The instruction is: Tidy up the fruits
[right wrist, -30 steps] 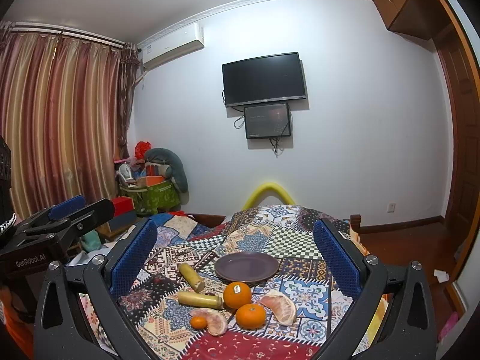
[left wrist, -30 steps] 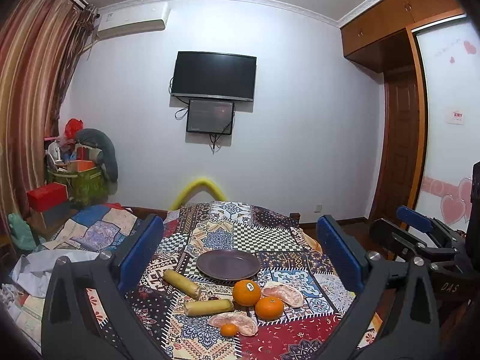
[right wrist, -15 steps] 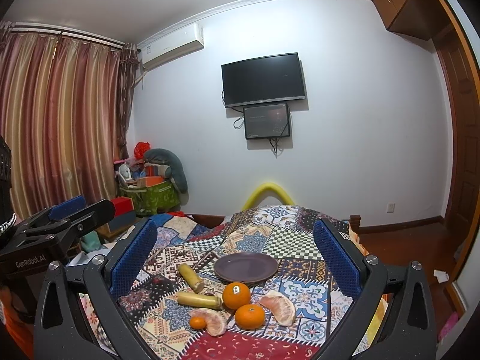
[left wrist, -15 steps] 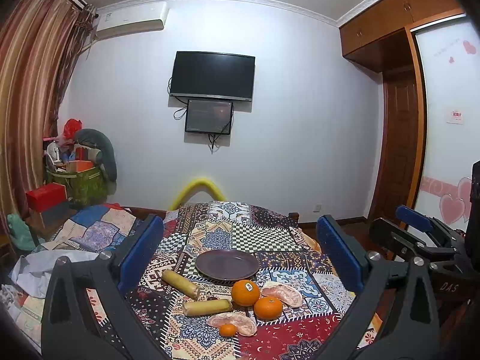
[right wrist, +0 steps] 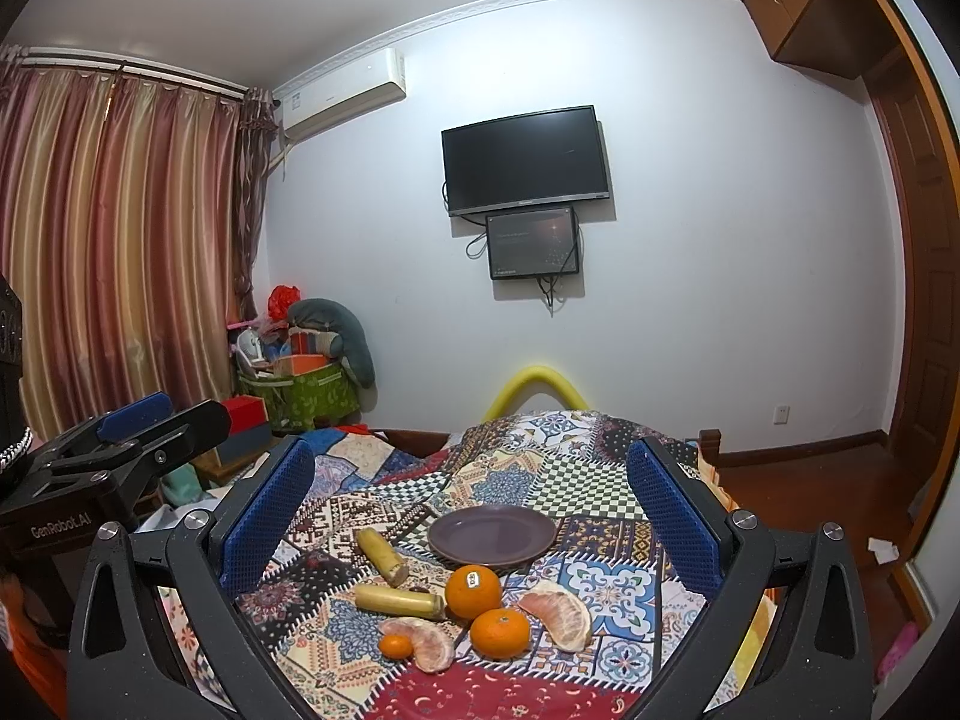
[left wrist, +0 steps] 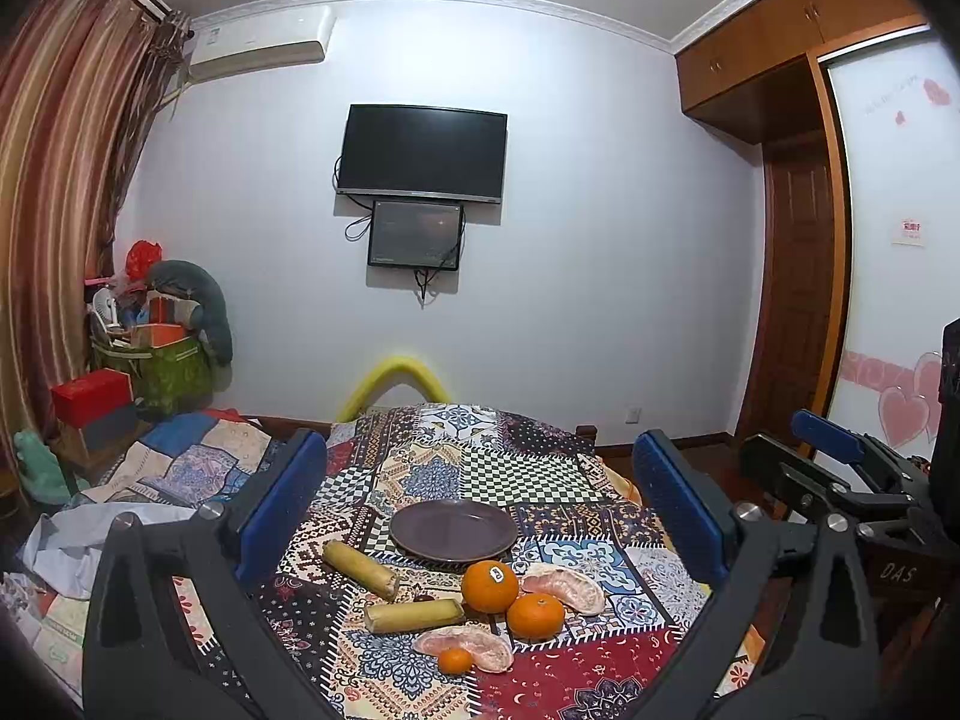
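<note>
Left wrist view: I hold the left tongs released, jaws wide apart and grasping nothing, well back from the fruit. The purple plate lies bare on the patchwork bed. The stickered orange sits just in front of its rim.

Right wrist view: the right tongs are likewise released and empty. A second orange, a small tangerine, two pomelo segments and two cane pieces lie clustered near the plate.

Judgement: no fruit is moved yet. Next I must advance one set of tongs and straddle the stickered orange.
</note>
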The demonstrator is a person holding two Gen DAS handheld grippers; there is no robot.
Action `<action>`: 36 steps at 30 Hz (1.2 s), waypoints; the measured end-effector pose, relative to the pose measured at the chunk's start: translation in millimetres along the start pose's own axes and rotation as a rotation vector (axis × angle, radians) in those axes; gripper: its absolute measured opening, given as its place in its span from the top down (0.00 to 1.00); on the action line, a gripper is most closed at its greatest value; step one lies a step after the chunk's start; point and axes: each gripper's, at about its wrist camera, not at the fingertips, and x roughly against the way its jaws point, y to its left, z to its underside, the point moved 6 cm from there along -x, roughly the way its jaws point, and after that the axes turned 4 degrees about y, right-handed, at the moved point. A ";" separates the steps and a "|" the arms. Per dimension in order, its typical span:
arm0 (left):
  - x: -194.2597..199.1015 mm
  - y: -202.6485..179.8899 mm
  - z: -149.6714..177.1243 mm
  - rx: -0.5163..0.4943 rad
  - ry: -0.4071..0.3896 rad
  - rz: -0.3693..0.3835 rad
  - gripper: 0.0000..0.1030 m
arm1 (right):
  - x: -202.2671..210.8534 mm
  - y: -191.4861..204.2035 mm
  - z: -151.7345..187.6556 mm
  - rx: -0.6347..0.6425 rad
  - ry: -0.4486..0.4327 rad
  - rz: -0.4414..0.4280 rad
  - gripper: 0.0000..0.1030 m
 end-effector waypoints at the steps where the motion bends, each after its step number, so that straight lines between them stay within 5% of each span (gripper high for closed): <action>1: -0.1 -0.1 0.1 0.000 0.001 0.000 0.00 | 0.1 0.0 0.2 0.000 0.000 0.000 0.00; 25: -7.5 -1.9 3.3 -0.006 0.012 -0.001 0.00 | -6.6 -1.6 6.0 -0.006 0.017 0.005 0.00; 36: -53.6 4.4 26.9 -0.018 0.122 -0.004 0.00 | -37.5 -30.9 30.0 -0.014 0.115 0.074 0.00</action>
